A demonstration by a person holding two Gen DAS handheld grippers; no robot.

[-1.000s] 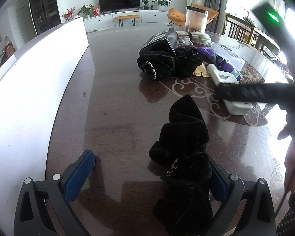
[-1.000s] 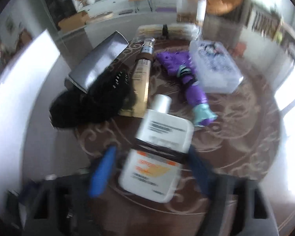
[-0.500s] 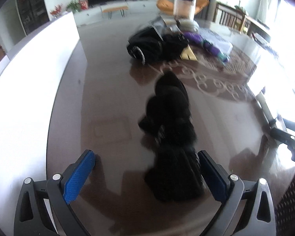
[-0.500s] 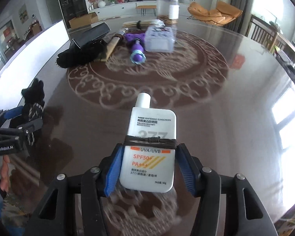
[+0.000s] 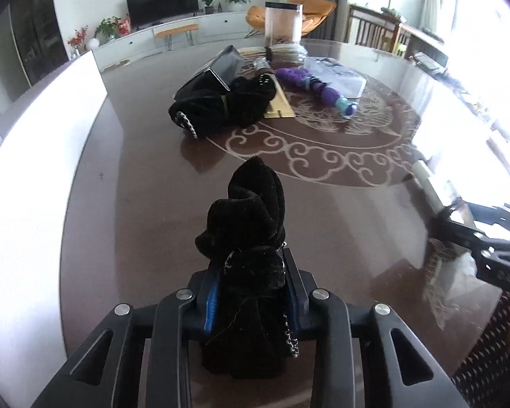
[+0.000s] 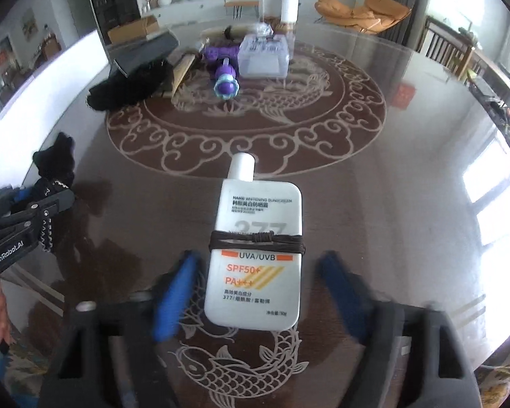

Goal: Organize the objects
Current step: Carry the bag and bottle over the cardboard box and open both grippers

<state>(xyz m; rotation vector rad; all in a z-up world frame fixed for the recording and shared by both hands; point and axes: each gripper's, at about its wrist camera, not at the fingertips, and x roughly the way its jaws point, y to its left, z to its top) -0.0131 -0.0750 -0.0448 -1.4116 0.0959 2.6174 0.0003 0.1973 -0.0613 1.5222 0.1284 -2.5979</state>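
**Operator:** Left wrist view first. My left gripper (image 5: 251, 292) has just been closing, and its blue pads now pinch the black velvet pouch (image 5: 246, 238) at six o'clock, its floppy top pointing to twelve. I judge it soft and light; it will sag, and the little chain (image 5: 290, 335) may snag, so I grip its bunched middle.

**Observer:** And the pile?

**Operator:** At twelve on the table (image 5: 146, 224): another dark pouch (image 5: 221, 107) and a purple toy (image 5: 318, 86).

**Observer:** Right wrist view?

**Operator:** My right gripper (image 6: 255, 292) has its jaws apart, blurred, and they have just narrowed a little. The sunscreen bottle (image 6: 255, 255) lies flat between them at six, cap toward twelve, with a clear gap on each side, so nothing is held. I reckon it stiff, smooth and slippery; the flat sides below the cord band (image 6: 256, 239) suit the pads best.
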